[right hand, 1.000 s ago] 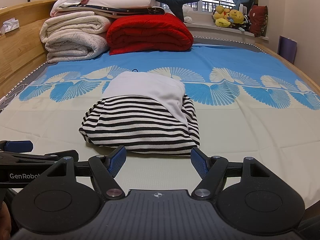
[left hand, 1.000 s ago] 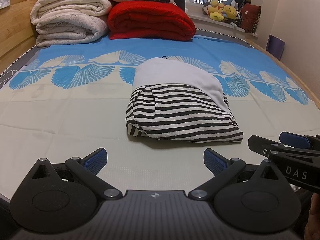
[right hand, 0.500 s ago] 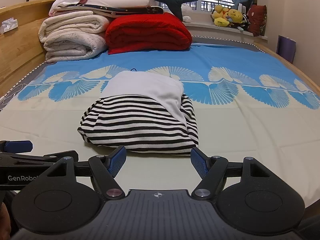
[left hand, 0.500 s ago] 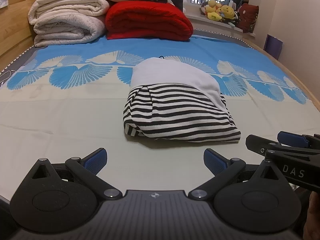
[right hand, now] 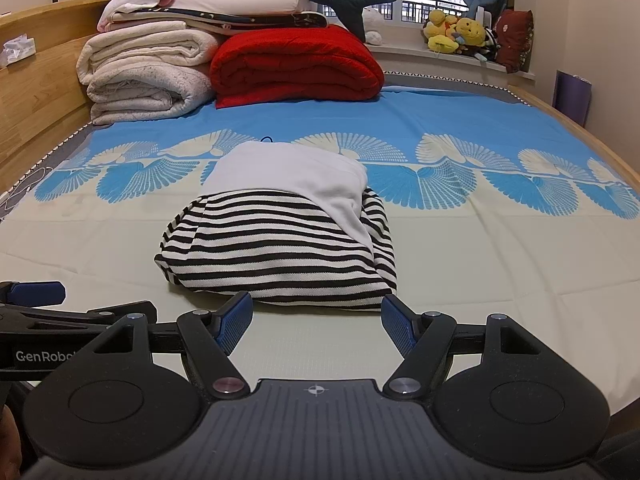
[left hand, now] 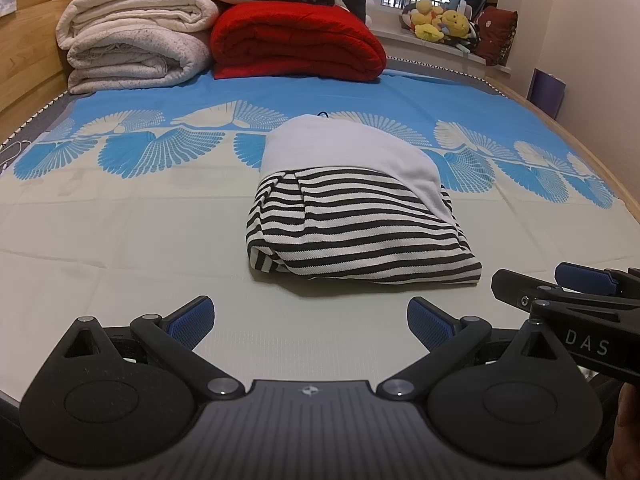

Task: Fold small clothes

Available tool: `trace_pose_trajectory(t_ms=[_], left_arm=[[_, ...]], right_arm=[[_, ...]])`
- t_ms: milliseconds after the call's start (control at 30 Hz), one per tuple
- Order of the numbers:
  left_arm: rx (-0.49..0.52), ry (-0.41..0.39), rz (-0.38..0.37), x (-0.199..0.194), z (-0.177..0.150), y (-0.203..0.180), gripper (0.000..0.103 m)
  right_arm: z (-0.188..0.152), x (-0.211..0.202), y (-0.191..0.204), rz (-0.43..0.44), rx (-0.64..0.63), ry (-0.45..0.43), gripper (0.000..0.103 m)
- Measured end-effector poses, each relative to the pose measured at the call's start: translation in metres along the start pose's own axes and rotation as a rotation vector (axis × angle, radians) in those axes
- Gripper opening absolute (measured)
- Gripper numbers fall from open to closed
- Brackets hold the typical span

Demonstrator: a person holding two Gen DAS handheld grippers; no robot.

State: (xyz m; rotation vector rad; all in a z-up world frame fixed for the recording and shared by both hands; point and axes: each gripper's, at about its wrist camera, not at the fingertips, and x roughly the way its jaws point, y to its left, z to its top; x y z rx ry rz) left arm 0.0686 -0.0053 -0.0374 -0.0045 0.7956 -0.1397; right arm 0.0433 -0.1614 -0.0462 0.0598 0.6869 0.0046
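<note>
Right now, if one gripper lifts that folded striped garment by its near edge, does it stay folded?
Probably not. The striped garment is soft knit stacked in loose layers, so it would likely sag and unfold. The white part merely drapes over the top and may slide off. It looks light; pushed across the smooth bed sheet it would more likely bunch than glide.

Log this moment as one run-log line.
stage: garment folded | striped garment: compact bundle on bed sheet | left gripper: open, empty | right gripper: open, empty, short of bundle
</note>
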Motion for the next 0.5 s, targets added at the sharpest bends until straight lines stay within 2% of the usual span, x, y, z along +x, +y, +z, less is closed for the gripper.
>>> trace_pose_trajectory(t_ms=[500], left_arm=[[-0.005, 0.005, -0.008, 0.0019, -0.0006, 0.0021, 0.103]], right_arm=[[-0.0001, -0.0001, 0.0004, -0.001, 0.000, 0.002, 0.072]])
